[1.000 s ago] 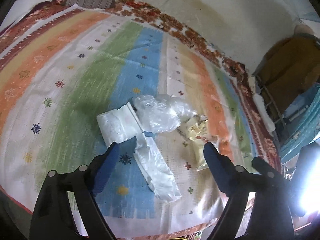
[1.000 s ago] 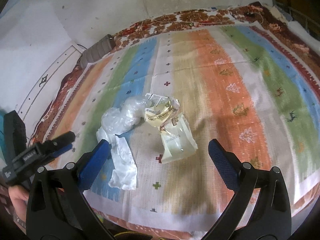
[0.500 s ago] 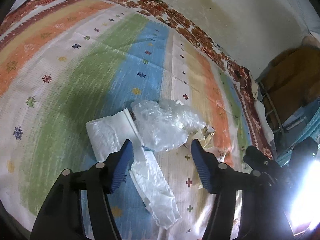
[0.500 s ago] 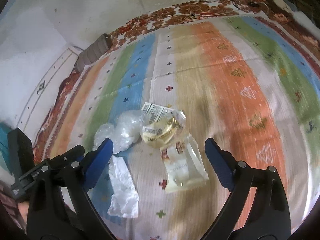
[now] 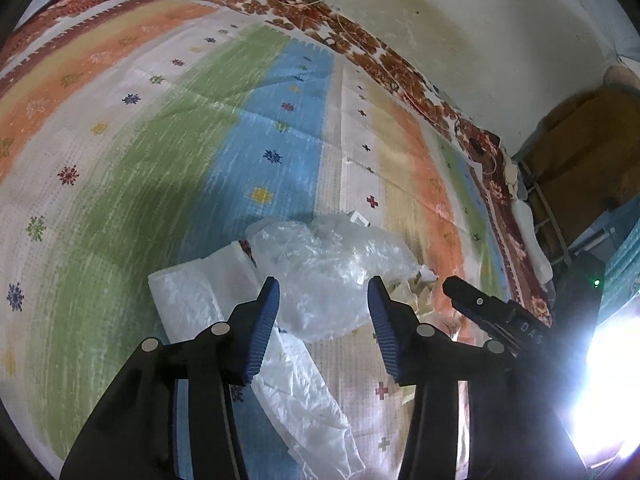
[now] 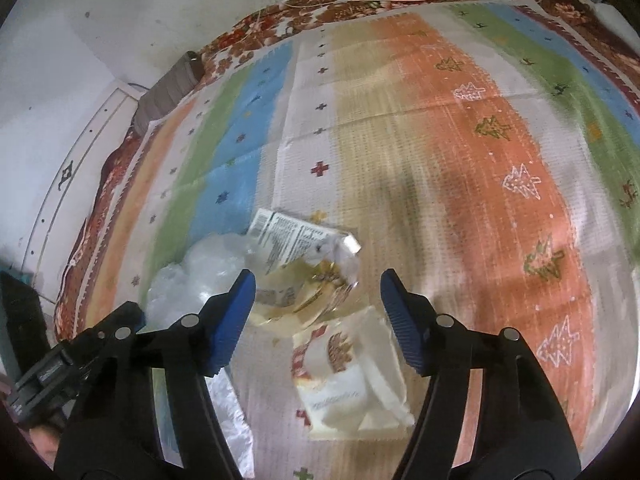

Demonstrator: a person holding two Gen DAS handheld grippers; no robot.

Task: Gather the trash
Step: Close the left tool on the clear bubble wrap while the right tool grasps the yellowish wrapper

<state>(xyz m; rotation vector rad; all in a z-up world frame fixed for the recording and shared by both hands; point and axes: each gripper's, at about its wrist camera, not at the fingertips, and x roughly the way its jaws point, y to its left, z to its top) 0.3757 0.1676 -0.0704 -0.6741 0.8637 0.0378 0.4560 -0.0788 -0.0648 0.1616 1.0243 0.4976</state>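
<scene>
Trash sits in one clump at lower centre of both views: crumpled clear bag [image 5: 320, 276], white bags [image 5: 192, 304], yellow wrapper [image 6: 304, 284] and snack packet [image 6: 344, 376]. Nothing collected yet, all of it's left to grab. My left gripper [image 5: 322, 324] is closing around the clear bag, pads not pressing yet; right gripper [image 6: 318, 316] closing over the yellow wrapper, also no grip. Surface: striped woven mat [image 5: 160, 140] w/ floral blanket [image 5: 360, 52] beneath, stained wall behind.

Clear crumpled plastic bag [image 5: 328, 272]: heaped on striped mat.
Flat white plastic bags [image 5: 192, 300]: beside it.
Yellowish snack wrappers [image 6: 344, 376]: touching, right of the heap.
</scene>
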